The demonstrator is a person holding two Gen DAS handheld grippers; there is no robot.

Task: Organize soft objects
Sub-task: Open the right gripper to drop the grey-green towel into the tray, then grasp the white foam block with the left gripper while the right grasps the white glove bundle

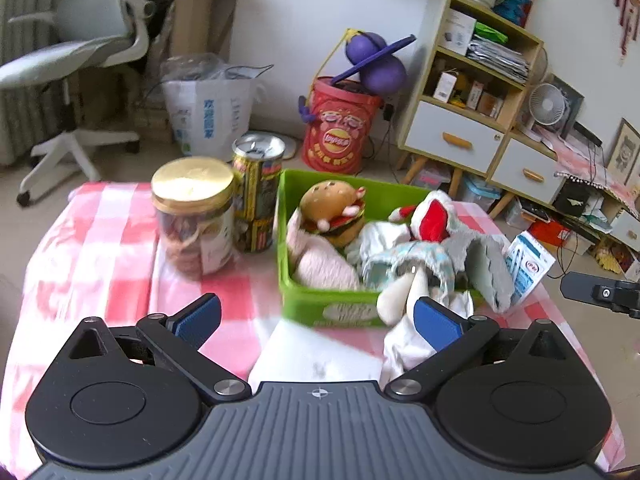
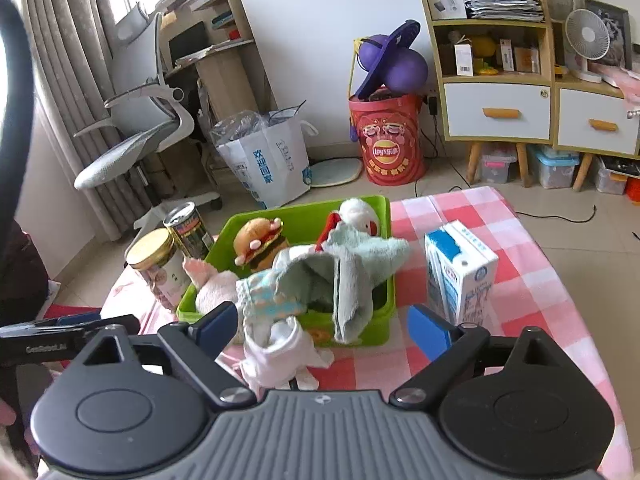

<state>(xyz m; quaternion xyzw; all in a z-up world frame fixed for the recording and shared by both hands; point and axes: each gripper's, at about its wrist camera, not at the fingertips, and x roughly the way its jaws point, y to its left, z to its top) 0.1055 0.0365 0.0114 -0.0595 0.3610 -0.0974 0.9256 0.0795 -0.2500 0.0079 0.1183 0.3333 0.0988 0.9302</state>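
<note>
Both claws, left gripper (image 1: pixel 318 322) and right gripper (image 2: pixel 320 326), gape wide and empty (lower frame) before the green bin (image 2: pixel 360 330) of soft toys

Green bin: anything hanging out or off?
Yes. A grey-green towel drapes over the front wall of the green bin, and a white cloth lies outside on the checked tablecloth just in front. The burger plush sits fully inside. Both sets of jaws are open, holding nothing.
</note>
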